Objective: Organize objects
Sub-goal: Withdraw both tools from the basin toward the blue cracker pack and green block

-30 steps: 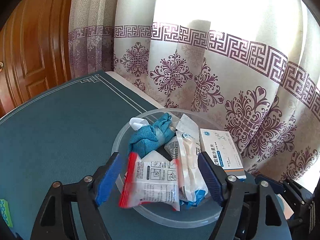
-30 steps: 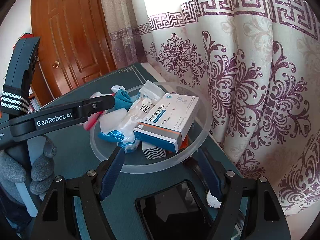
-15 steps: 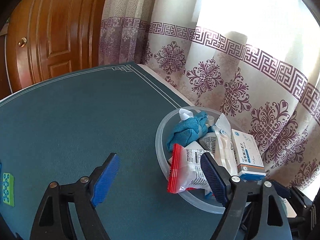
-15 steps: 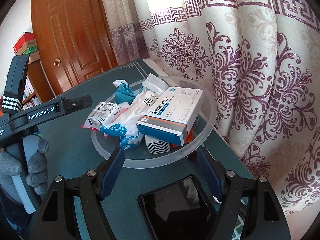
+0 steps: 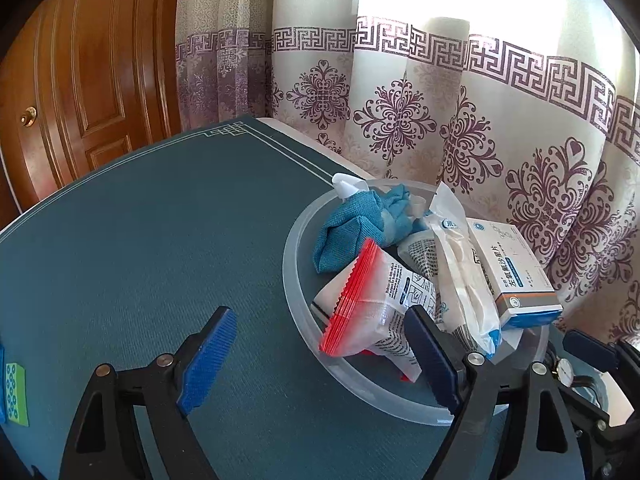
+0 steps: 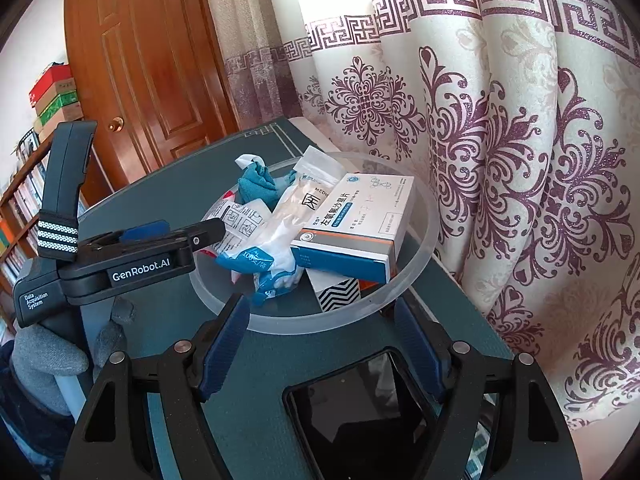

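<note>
a dark teal table (image 5: 140,240) fills the lower part of both views, set against a patterned curtain (image 5: 440,120) and a wooden door (image 6: 152,60). near the curtain-side edge sits a wide translucent bowl (image 5: 296,240), already heaped with the things being tidied. largest of them is a white and blue medicine box (image 6: 356,220), lying tilted on top at the curtain side. beside it lies a long clear pack of white swabs (image 6: 288,224), then a red-edged sachet (image 5: 372,312) propped against the near rim, and a crumpled blue cloth (image 5: 352,224) at the far side. a small black-and-white zigzag box (image 6: 336,290) is wedged under the medicine box.

the left gripper (image 5: 320,356) hangs at the bowl's near rim, its jaws spread wide and holding nothing; one finger overlaps the sachet in the view, though contact cannot be judged. the right gripper (image 6: 320,344) is likewise spread and empty, low over a black phone-like slab (image 6: 360,412) on the table just short of the bowl.

the bowl looks nearly loaded, so the next pick is probably something outside it, perhaps the slab or the green dotted piece (image 5: 16,394) at the table's edge. a flat item wants a low, level approach with the jaws straddling its narrow side, and a gentle release into the bowl so the tilted pile does not slide over the rim.
</note>
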A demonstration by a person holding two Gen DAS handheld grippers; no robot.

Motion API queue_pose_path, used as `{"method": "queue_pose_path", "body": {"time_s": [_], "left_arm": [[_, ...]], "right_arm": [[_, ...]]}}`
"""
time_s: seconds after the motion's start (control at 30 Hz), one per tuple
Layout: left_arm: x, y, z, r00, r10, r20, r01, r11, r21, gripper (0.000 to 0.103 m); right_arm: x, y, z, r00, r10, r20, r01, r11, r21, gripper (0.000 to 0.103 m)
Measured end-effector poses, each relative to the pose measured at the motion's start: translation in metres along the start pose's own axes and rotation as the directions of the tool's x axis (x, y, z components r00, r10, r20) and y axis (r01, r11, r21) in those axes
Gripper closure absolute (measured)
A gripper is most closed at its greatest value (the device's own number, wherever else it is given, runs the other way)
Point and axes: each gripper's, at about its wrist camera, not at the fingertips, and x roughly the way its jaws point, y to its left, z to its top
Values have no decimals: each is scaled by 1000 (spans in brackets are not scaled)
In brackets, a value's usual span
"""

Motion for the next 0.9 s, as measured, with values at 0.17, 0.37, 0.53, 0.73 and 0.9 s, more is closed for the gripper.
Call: {"method": "queue_pose_path", "body": {"time_s": [0.17, 0.37, 0.53, 0.73, 0.9], "left_arm": [[-10, -3, -4, 1000, -13, 5, 13, 1000, 8, 14], [-29, 4, -3, 999, -17, 33, 18, 999, -33, 9], [-42, 14, -9, 997, 60, 39, -58, 997, -43, 3], [-50, 32, -20, 992, 119, 42, -116, 991, -65, 1], [-62, 47, -27, 984, 171, 54, -168, 983, -69, 1]], "right_arm": [[-3, 1, 0, 1000, -1, 9, 1, 1000, 2, 27], [-6, 5, -1, 1000, 8, 12, -8, 1000, -3, 27], [-7, 11, -3, 1000, 26, 8, -26, 1000, -9, 27], [-10, 24, -7, 999, 43, 13, -42, 999, -17, 26], [-8, 42, -13, 998, 66, -3, -67, 997, -37, 25]]}}
